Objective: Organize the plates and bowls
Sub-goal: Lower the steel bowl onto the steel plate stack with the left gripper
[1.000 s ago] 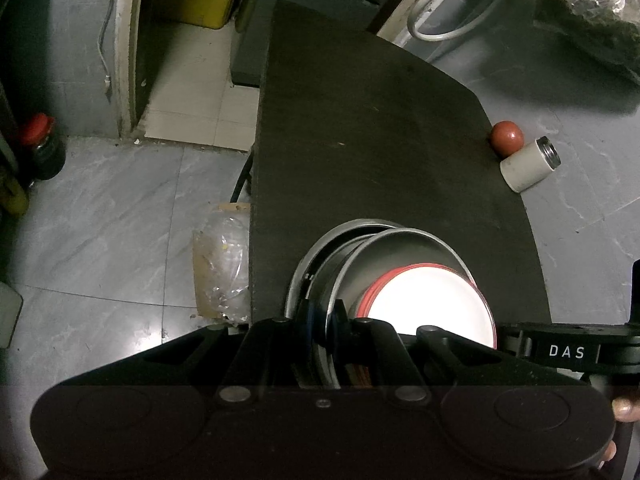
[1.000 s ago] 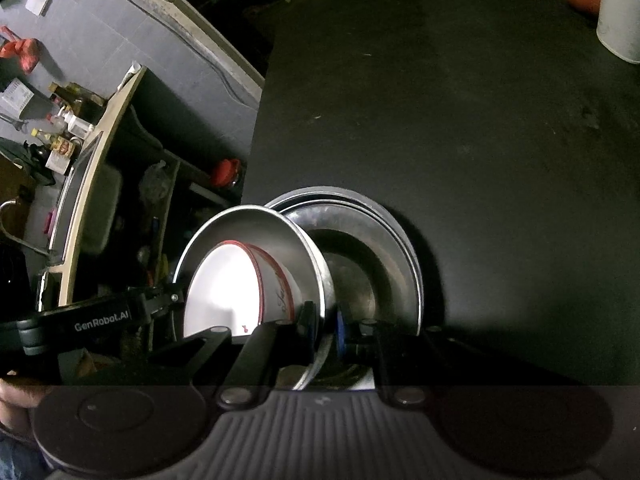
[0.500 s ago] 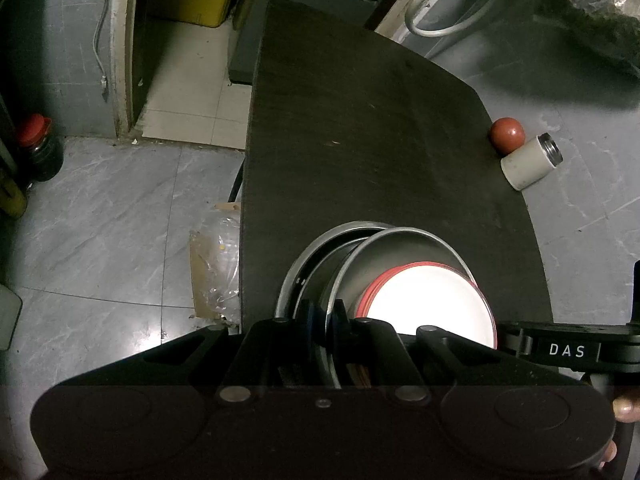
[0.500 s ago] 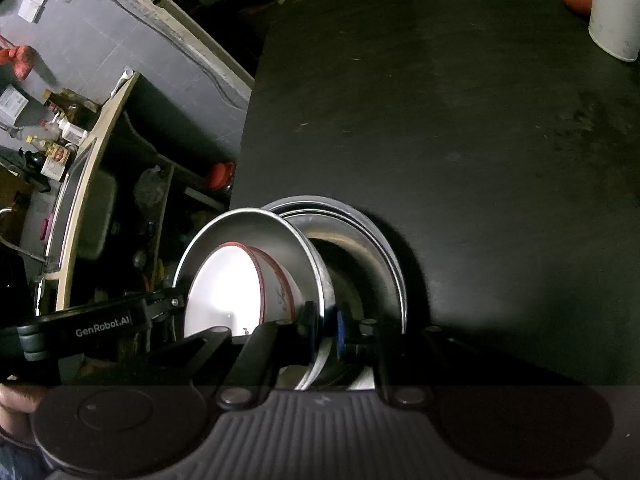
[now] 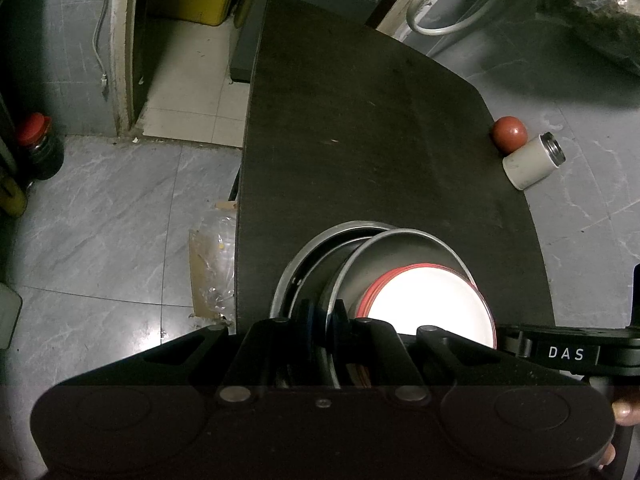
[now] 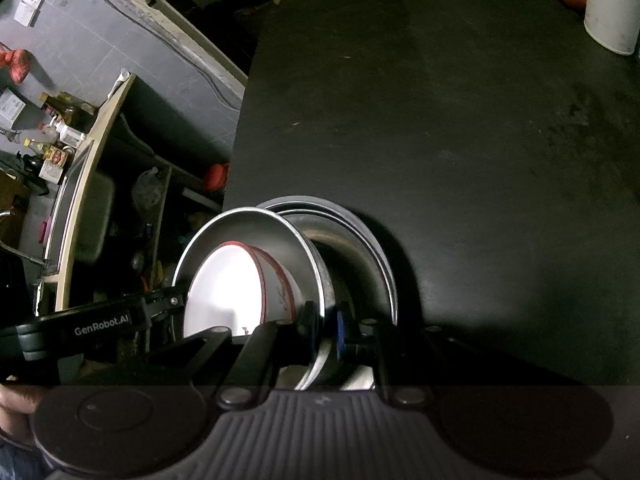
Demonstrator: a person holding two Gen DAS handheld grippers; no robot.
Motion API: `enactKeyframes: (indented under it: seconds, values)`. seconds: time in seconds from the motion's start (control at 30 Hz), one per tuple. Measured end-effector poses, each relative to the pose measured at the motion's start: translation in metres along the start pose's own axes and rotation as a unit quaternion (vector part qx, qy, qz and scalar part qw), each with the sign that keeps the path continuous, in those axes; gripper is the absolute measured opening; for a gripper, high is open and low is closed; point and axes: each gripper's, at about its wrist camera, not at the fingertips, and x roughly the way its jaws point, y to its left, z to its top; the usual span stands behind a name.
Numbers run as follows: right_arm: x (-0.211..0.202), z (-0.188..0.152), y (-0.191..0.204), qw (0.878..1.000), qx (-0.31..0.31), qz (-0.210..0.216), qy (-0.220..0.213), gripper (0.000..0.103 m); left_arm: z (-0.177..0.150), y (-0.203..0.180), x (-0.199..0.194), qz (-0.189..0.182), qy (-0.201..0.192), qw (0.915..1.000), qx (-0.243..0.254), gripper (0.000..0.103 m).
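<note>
A steel bowl (image 5: 400,248) carries a white bowl with a red rim (image 5: 432,304) inside it. My left gripper (image 5: 322,316) is shut on the steel bowl's near rim. From the opposite side my right gripper (image 6: 324,320) is shut on the same steel bowl (image 6: 280,228), with the white bowl (image 6: 224,288) beside its fingers. The held bowl sits tilted and offset over a stack of steel dishes (image 5: 304,256) on the black table (image 5: 360,140). That stack (image 6: 360,248) also shows behind the held bowl in the right wrist view.
A red ball-like object (image 5: 509,131) and a white cup on its side (image 5: 532,160) lie at the table's far right edge. The table's left edge drops to a grey tiled floor with a crumpled plastic bag (image 5: 212,264). A shelf with bottles (image 6: 60,132) stands beyond.
Both grips stay as they were. The stack of steel dishes under the held bowl looks slightly smaller and shifted in the right wrist view.
</note>
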Motion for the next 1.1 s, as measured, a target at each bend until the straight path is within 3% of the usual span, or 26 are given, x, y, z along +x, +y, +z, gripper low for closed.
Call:
enactKeyframes:
  seconds: [1.1]
  values:
    - [0.0038, -0.0015, 0.0023, 1.000, 0.004, 0.000, 0.000, 0.011, 0.0004, -0.0018, 0.0033, 0.010, 0.001, 0.9999, -0.005, 0.008]
